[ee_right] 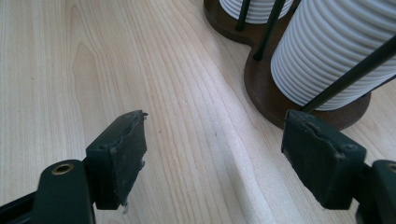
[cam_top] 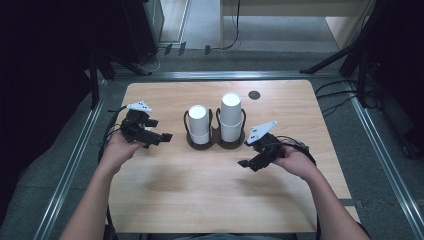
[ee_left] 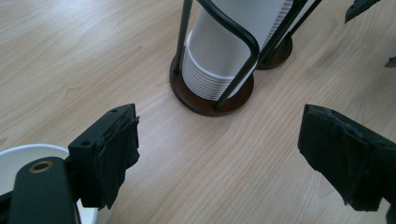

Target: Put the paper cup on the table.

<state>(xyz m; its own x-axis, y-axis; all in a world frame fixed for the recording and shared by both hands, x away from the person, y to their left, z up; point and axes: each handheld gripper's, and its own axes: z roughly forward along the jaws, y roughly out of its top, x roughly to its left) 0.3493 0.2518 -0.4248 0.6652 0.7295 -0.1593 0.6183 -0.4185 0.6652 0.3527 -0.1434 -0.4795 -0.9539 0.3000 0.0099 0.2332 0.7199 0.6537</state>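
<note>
Pale wooden counter [cam_top: 165, 200] carries, at upper centre of the frame, a dark twin-ring holder [cam_top: 215, 141] with two upright stacks of white ribbed paper cups [cam_top: 230, 116], standing between both wide-open, empty tools, left tool [cam_top: 159, 138] and right tool [cam_top: 248, 159] about equally near.

The table [cam_top: 175, 200] has a light wood-grain top with rounded corners. A dark double-ring cup holder [cam_top: 216, 141] stands near the centre, toward the far edge, carrying two stacks of white cups [cam_top: 230, 117]. A dark round disc [cam_top: 254, 95] sits near the far edge.
</note>
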